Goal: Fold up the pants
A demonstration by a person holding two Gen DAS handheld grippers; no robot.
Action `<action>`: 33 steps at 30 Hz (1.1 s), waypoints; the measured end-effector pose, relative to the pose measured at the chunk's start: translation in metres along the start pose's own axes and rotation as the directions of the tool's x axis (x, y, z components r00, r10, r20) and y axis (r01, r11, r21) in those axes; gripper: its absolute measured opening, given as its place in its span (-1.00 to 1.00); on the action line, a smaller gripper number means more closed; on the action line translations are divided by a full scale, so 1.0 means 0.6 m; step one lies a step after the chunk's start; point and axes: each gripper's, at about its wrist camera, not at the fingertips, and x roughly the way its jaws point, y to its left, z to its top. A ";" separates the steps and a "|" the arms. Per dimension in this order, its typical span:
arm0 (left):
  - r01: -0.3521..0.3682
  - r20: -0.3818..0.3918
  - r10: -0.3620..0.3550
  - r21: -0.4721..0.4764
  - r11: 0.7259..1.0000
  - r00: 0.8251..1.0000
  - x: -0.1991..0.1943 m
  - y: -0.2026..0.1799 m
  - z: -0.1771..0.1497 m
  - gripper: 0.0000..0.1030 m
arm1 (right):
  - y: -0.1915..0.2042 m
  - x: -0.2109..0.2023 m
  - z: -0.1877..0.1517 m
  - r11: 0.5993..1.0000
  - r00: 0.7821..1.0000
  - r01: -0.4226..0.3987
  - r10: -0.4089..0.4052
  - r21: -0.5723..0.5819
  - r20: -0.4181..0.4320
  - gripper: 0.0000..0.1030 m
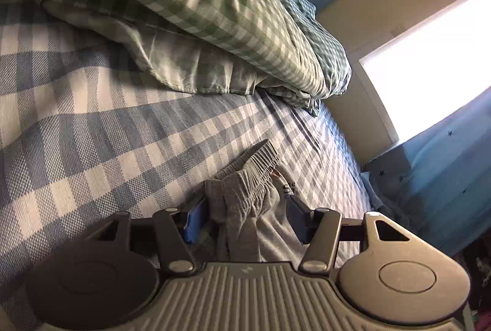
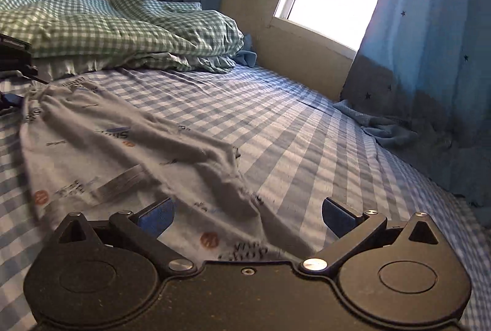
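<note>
The pale grey printed cotton pants are lying spread across the blue-and-white checked bedsheet, running from the near edge toward the far left, where the green gingham duvet is heaped. The left gripper is hovering low over the gathered elastic waistband, with its blue-padded jaws standing apart on either side of the bunched cloth; they are gripping nothing, though the left pad may be brushing the fabric, which the view does not settle. The right gripper is pointing almost level along the bed, its jaws gaping wide over the near leg end and holding nothing. The main risk from here is a shallow or lopsided pinch: if the left jaws close on only the top layer of the waistband, the lower layer will likely drag and the fold will come out skewed. The ridges running down the leg could also be trapped into the fold unless the cloth is being drawn taut between both ends. Closing too low might catch the bedsheet along with the pants.
</note>
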 end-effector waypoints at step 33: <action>0.377 -0.294 -0.236 0.749 0.546 0.926 -0.086 -0.476 -0.268 -0.71 | -0.150 -0.138 -0.127 0.964 0.982 0.191 -0.188 0.183 -0.036 0.98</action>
